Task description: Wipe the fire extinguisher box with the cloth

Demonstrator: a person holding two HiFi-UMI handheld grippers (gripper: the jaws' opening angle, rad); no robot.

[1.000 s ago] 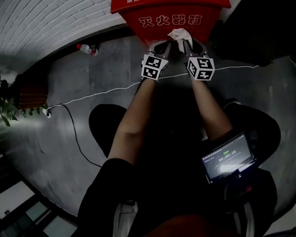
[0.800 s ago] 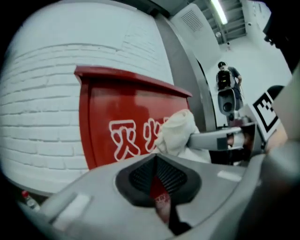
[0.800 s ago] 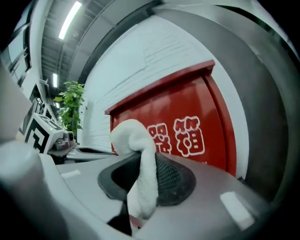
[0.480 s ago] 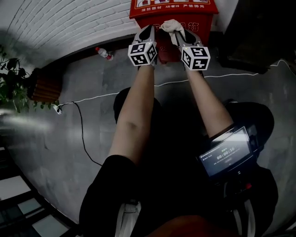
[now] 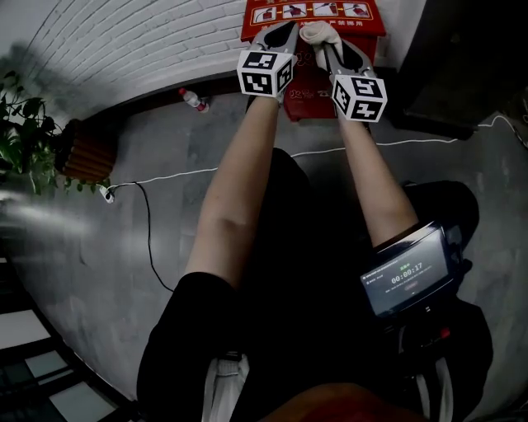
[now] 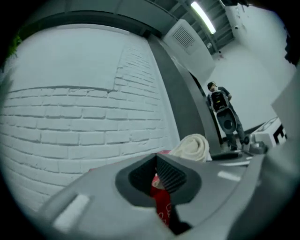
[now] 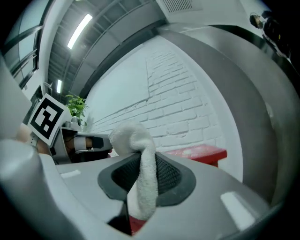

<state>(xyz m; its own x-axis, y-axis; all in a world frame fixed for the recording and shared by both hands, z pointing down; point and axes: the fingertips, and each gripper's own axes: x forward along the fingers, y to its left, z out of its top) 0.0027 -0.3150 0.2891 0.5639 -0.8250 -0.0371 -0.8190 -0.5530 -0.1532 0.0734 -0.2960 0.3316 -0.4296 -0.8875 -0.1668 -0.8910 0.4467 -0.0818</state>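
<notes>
The red fire extinguisher box (image 5: 312,11) stands against the white brick wall at the top of the head view. Both grippers are held over its upper part, side by side. My right gripper (image 5: 328,43) is shut on a white cloth (image 5: 317,33); in the right gripper view the cloth (image 7: 140,173) hangs pinched between the ribbed pads, with the box's red top (image 7: 201,153) beyond. My left gripper (image 5: 280,37) is shut with nothing in it; in its own view the jaws (image 6: 156,161) meet above red box surface, and the cloth (image 6: 192,146) bulges just to the right.
A plastic bottle (image 5: 194,100) lies on the grey floor by the wall. A white cable (image 5: 206,171) crosses the floor to a plug. A potted plant (image 5: 25,140) stands at the left. A dark unit (image 5: 462,74) stands right of the box. A person (image 6: 220,101) stands far off.
Both grippers have risen from the box's lettered front face to its top edge, the cloth still in the right one. The box has slid up the head view.
</notes>
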